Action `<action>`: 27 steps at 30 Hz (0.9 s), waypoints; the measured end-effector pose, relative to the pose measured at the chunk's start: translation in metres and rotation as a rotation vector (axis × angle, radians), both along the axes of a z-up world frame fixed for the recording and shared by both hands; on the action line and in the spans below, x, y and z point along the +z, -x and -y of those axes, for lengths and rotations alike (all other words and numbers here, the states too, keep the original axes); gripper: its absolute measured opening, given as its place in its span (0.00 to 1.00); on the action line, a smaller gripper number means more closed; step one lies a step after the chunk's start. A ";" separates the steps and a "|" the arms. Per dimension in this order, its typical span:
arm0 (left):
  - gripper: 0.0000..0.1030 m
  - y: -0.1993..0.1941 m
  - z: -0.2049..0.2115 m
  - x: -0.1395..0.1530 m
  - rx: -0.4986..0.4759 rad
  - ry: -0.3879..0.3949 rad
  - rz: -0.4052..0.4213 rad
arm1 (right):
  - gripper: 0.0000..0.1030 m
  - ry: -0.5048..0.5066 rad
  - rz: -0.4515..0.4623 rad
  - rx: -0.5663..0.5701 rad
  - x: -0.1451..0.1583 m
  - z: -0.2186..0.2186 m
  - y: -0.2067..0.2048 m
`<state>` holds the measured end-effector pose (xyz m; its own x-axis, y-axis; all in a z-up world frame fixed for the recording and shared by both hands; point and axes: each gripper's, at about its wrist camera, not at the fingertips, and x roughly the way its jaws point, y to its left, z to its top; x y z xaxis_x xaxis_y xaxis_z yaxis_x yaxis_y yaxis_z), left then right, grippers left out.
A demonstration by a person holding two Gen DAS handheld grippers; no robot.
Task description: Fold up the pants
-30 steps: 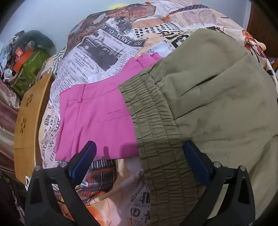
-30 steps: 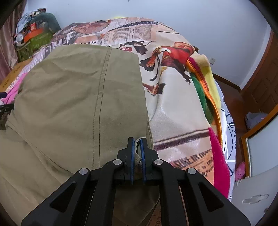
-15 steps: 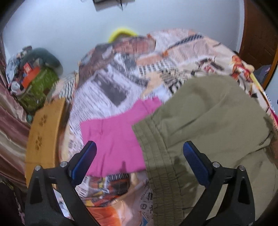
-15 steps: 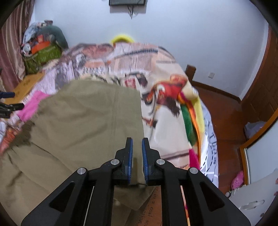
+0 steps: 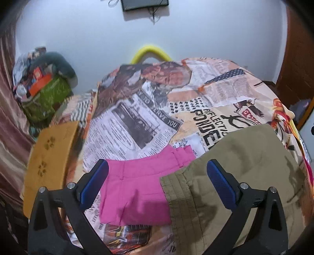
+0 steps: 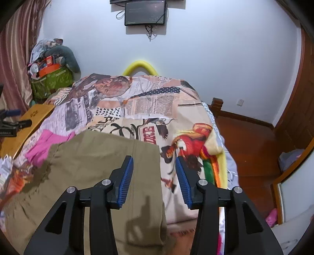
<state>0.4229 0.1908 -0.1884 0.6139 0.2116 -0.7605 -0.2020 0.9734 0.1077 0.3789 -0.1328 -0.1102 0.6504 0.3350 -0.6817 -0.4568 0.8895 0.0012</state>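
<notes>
Both grippers are held wide open and empty above the olive pants (image 6: 102, 162); the waistband (image 5: 182, 196) is seen below-right of the left gripper (image 5: 157, 184), the side edge beneath the right gripper (image 6: 154, 180).

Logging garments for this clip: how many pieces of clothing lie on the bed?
2: olive-green cotton pants nearest the camera, bright pink folded shorts beside them on their left, partly tucked underneath. Others may be hidden.

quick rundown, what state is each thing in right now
left claw: open, holding nothing
right claw: open, holding nothing
olive green pants: lying folded on the bed, released
pink shorts: folded flat, edge under the olive pants
wall screen: dark
</notes>
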 end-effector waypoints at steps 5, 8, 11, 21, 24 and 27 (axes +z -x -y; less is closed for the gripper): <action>0.99 -0.018 -0.016 -0.041 0.029 0.078 -0.086 | 0.45 -0.004 -0.049 -0.008 -0.023 -0.014 -0.031; 0.99 -0.026 -0.022 -0.069 0.039 0.108 -0.143 | 0.45 0.008 -0.085 -0.020 -0.044 -0.024 -0.052; 0.99 -0.032 -0.025 -0.087 0.037 0.134 -0.186 | 0.45 0.003 -0.122 -0.026 -0.061 -0.029 -0.068; 0.99 -0.047 -0.028 -0.131 0.038 0.258 -0.254 | 0.45 -0.023 -0.223 -0.050 -0.111 -0.046 -0.110; 0.88 -0.048 -0.025 -0.137 0.030 0.293 -0.247 | 0.41 -0.087 -0.258 -0.059 -0.115 -0.044 -0.114; 0.64 -0.049 -0.022 -0.137 0.006 0.357 -0.250 | 0.29 -0.097 -0.246 -0.067 -0.115 -0.042 -0.111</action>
